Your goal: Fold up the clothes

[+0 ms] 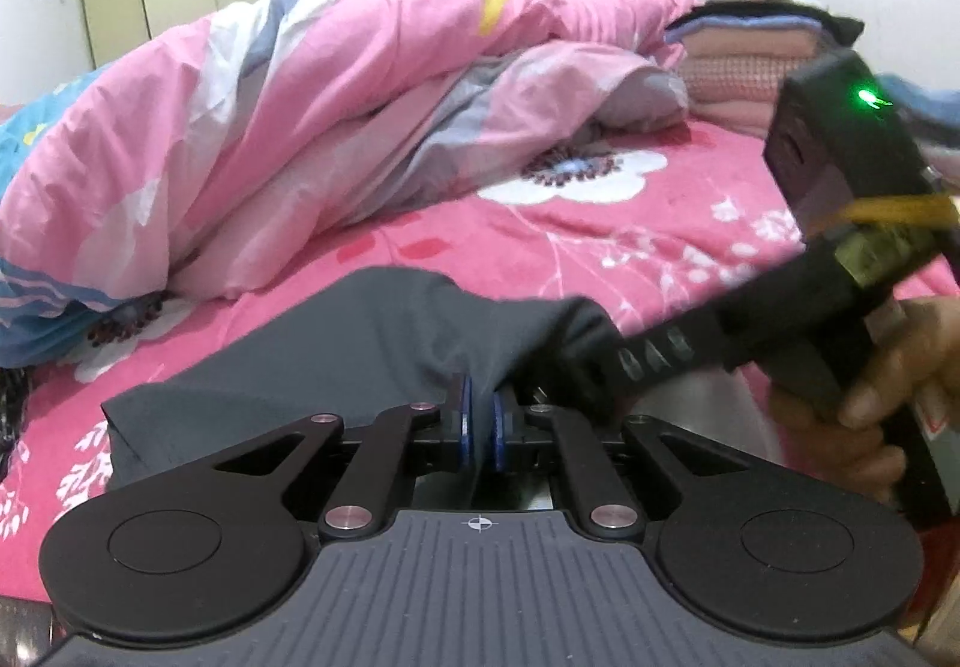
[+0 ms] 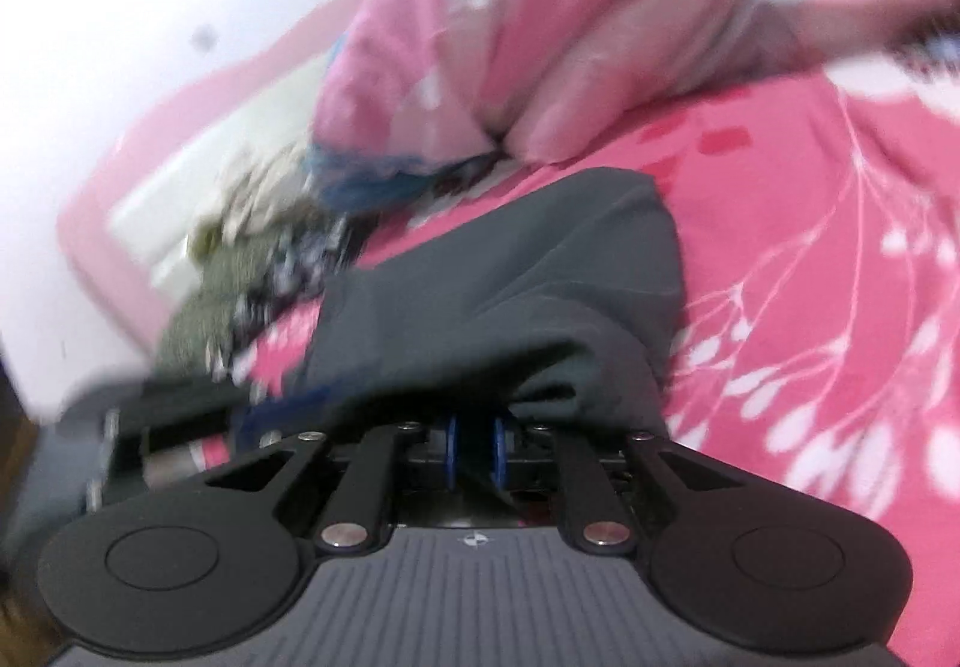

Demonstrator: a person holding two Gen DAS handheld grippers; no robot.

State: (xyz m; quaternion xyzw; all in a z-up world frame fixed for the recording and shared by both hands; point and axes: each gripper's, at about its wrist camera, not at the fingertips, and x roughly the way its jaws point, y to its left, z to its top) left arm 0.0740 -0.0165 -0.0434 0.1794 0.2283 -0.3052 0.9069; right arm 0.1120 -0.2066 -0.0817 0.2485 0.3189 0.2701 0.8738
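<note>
left gripper (image 1: 478, 427) jaws, right gripper (image 2: 474, 442) jaws seemingly clamp grey garment (image 1: 336, 355) | pink bedsheet (image 1: 630, 259)

Your left gripper (image 1: 479, 421) has its blue-padded fingers pinched on a fold of the dark grey fabric garment (image 1: 336, 361), which lies on the pink floral bedsheet (image 1: 600, 247). Your right gripper (image 1: 540, 397) reaches in from the right, its tip hidden beneath that cloth. A rumpled pink quilt (image 1: 270, 127) lies behind.
</note>
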